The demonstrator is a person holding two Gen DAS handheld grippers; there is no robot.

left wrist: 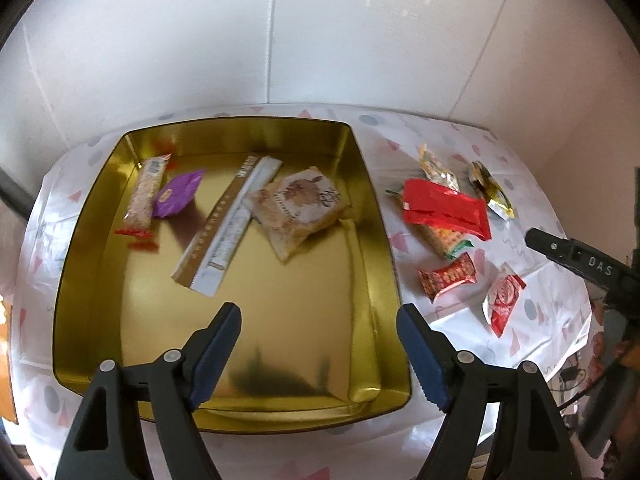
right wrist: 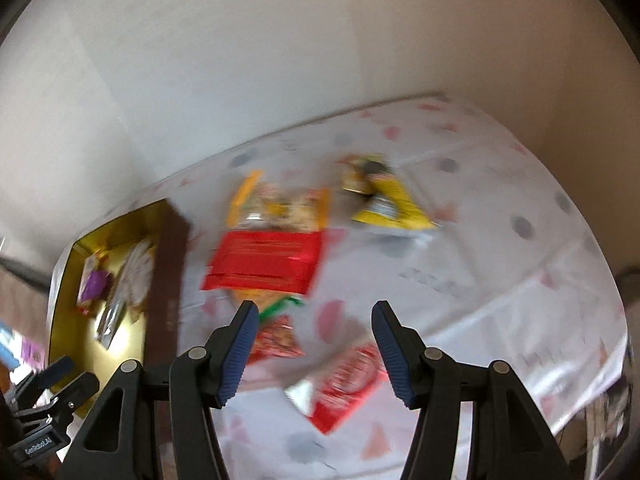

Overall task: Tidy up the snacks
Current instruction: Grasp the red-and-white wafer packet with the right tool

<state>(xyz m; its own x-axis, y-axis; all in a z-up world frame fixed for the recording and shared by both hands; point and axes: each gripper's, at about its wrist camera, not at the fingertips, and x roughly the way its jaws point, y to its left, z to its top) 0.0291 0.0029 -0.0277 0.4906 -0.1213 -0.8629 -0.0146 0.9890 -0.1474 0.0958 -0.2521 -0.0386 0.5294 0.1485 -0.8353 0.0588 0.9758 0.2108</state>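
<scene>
Inside the gold tin (left wrist: pixel 100 280), sharp only leftward: four snacks (left wrist: pixel 298 210).

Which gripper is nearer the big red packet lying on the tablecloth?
Right. The right gripper hangs open just short of the big red packet, over the smaller snacks. The left gripper is open over the gold tin, with the tin's wall between.

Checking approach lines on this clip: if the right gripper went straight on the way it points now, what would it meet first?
Probably the small red snack packet on the tablecloth, just inside its left finger. The right gripper is open and empty. Motion blur leaves depth unclear, so it could meet bare cloth beside the packet.
</scene>
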